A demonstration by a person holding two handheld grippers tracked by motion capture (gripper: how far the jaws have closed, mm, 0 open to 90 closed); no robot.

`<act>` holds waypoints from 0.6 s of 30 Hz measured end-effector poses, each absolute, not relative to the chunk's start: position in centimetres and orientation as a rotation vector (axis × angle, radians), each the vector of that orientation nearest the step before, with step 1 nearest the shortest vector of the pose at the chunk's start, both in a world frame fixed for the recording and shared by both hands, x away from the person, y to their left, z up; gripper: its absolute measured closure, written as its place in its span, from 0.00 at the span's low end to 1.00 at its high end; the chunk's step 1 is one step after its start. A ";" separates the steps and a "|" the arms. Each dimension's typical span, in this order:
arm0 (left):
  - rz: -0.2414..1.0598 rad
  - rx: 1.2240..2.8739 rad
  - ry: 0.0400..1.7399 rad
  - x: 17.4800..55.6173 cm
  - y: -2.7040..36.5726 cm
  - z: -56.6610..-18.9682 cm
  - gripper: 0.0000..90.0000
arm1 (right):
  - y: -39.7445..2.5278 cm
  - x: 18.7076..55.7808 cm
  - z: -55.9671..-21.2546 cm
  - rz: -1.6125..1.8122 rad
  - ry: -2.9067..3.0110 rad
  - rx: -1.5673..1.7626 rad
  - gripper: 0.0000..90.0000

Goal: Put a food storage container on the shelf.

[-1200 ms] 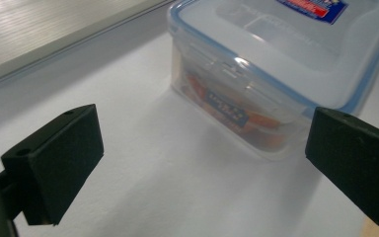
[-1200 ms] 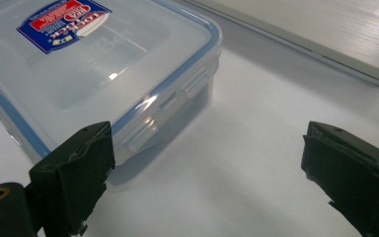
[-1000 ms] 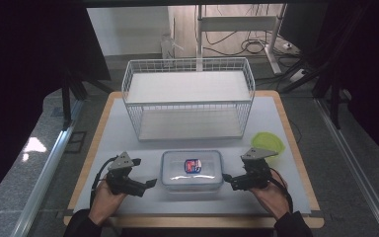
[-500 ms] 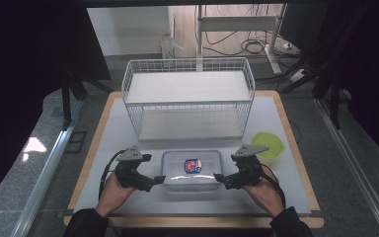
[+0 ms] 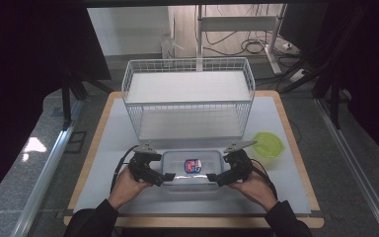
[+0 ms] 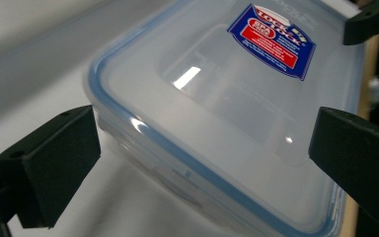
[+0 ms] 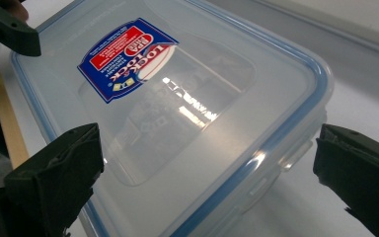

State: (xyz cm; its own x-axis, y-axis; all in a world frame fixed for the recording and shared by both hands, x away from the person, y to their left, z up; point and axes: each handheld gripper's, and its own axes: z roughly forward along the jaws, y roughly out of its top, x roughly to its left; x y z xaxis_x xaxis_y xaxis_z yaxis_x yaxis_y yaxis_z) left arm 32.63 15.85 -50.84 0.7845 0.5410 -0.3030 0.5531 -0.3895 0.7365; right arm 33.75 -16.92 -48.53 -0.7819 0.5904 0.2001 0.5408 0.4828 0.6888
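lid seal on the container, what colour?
Blue, running round the rim of the clear container lid; clearest in the right gripper view.

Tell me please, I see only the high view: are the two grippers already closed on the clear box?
Observer: No. In the left gripper view, the left gripper is open, its jaws straddling one short end of the clear box.
Operator: And the right one?
Observer: The right gripper is also open, jaws wide on either side of the opposite end.
Operator: Is the lid on?
Observer: Yes, the blue-rimmed lid sits on the box, with a red and blue label on top.
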 end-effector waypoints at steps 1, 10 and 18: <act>-0.043 2.055 0.811 32.8 16.1 -51.1 0.00 | -17.0 34.0 -48.6 1.194 2.662 1.029 0.00; -0.176 2.055 0.836 32.9 16.1 -51.6 0.00 | -17.5 35.1 -49.6 1.274 2.785 1.255 0.05; -0.137 2.018 0.842 31.0 17.0 -51.2 0.15 | -18.4 34.1 -49.0 1.280 2.788 1.265 0.19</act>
State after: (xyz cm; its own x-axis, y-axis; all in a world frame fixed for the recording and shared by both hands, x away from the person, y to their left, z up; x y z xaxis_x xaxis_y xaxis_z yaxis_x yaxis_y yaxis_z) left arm 30.99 16.96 -51.18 0.7601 0.5090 -0.4040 0.6109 -0.3479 0.7111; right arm 34.08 -18.41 -48.99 -0.6960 0.5675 0.4400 0.7036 0.4163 0.5759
